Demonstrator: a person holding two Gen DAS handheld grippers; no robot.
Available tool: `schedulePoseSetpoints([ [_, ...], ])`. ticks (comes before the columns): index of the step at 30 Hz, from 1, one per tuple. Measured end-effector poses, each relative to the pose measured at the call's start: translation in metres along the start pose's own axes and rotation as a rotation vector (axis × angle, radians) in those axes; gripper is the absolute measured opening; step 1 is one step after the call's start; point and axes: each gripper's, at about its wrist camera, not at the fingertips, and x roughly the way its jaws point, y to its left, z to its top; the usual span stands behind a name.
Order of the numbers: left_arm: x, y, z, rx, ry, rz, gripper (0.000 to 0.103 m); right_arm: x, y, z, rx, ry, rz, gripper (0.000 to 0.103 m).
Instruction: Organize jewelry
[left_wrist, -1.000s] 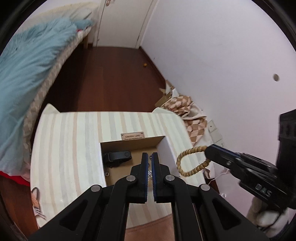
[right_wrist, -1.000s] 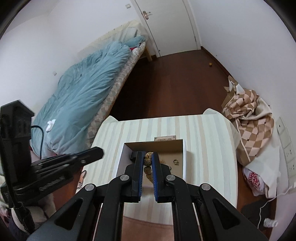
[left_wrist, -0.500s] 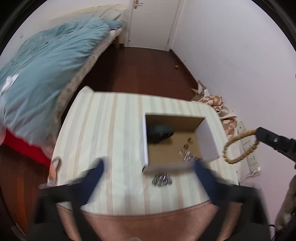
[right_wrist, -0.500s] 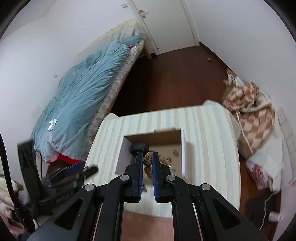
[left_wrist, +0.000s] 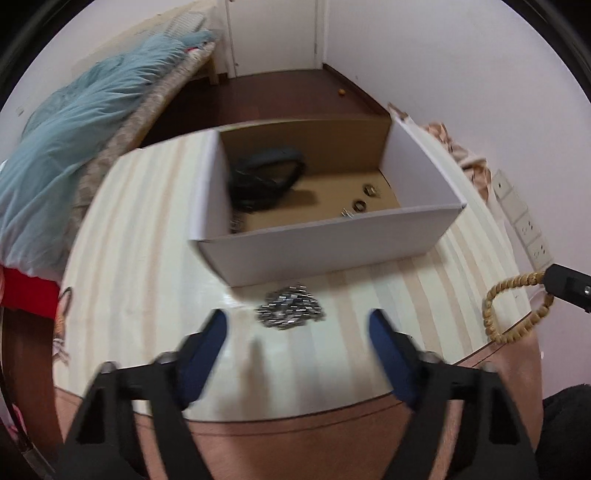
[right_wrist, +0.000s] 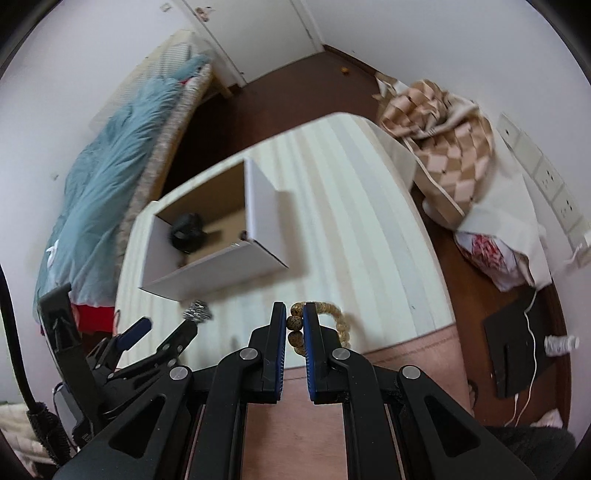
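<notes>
while the left gripper (left_wrist: 295, 328) hangs low over the striped tabletop (left_wrist: 147, 258) with its blue-padded fingers (left_wrist: 207, 339) spread wide, a small heap of silver chain (left_wrist: 291, 308) lies on the table between and just ahead of the fingertips, not touching them. the heap sits just in front of the near wall of an open white cardboard box (left_wrist: 325, 247). inside the box: a dark coiled band or strap (left_wrist: 264, 177) at the back left, two small rings (left_wrist: 365, 197) on the brown floor toward the right, plus a bit of metal near the front wall, too blurred to name.

the right gripper (right_wrist: 295, 325) is clamped on a wooden bead bracelet (right_wrist: 334, 321), beads pinched between the pads, the rest of the loop curving off to the right side. it is held above the near edge of the table, right of the box. in the left wrist view the same bracelet (left_wrist: 513, 314) dangles from the black tip at far right.

bed with teal duvet (right_wrist: 110, 177) beyond the table; checkered bag (right_wrist: 439, 147) on the floor at right.
</notes>
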Motion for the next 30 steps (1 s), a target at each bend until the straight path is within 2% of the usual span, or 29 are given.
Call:
schedulePoseSetpoints([
  [1, 0.009, -0.003, 0.0, 0.011, 0.018, 0.01, 0.039, 0.002, -0.002, -0.001, 0.004, 0.002, -0.004, 0.01],
  [3, 0.022, -0.008, 0.001, 0.024, 0.029, 0.023, 0.024, 0.003, -0.003, 0.0, 0.009, 0.002, -0.005, 0.01],
  [4, 0.022, -0.009, 0.001, 0.035, 0.008, 0.021, 0.01, 0.003, -0.003, 0.001, 0.011, 0.001, -0.003, 0.01],
  [5, 0.024, -0.008, 0.003, 0.03, 0.012, 0.005, 0.008, 0.002, -0.003, 0.002, 0.01, -0.002, -0.001, 0.01],
  [7, 0.019, 0.001, 0.005, -0.014, -0.003, -0.052, 0.005, -0.001, 0.0, 0.003, 0.005, -0.009, 0.006, 0.01],
  [11, -0.019, 0.022, 0.009, -0.08, -0.064, -0.146, 0.005, -0.011, 0.005, 0.008, 0.002, -0.027, 0.032, 0.01],
  [17, -0.082, 0.041, 0.025, -0.105, -0.131, -0.233, 0.005, -0.029, 0.017, 0.021, -0.007, -0.058, 0.098, 0.01],
  [22, -0.126, 0.049, 0.055, -0.102, -0.181, -0.303, 0.005, -0.047, 0.043, 0.045, -0.043, -0.088, 0.179, 0.01],
  [26, -0.137, 0.051, 0.087, -0.092, -0.187, -0.354, 0.004, -0.052, 0.069, 0.07, -0.097, -0.112, 0.202, 0.009],
  [30, -0.127, 0.052, 0.116, -0.061, -0.189, -0.341, 0.004, -0.04, 0.097, 0.097, -0.156, -0.116, 0.197, 0.009],
])
